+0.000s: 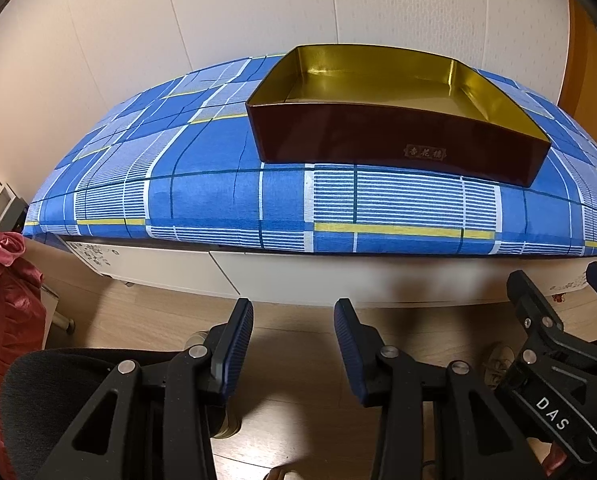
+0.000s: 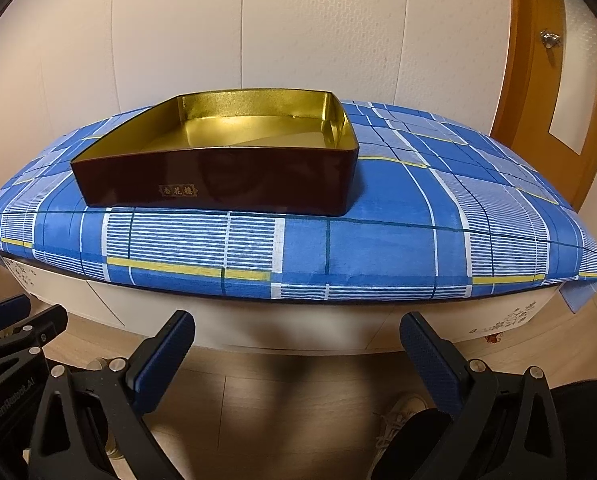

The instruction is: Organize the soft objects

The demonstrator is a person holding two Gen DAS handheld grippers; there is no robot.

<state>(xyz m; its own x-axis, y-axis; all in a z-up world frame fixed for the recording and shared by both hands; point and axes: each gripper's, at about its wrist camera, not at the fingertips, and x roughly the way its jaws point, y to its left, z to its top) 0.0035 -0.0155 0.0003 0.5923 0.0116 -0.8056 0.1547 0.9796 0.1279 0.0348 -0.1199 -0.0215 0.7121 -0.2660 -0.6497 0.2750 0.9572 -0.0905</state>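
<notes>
Both the left gripper (image 1: 293,322) and the right gripper (image 2: 297,336) hover part open and empty before the worktop (image 2: 378,240). The tin (image 2: 218,184) is empty and no soft object is visible, so I judge the task unstarted; next, find 1.

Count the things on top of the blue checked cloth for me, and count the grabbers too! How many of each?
Boxes (dark red outside, gold inside, nothing in it): 1
Grabbers, both open and holding nothing: 2, the left gripper and the right gripper
Total: 3

The checked cloth has only the box on it.
</notes>
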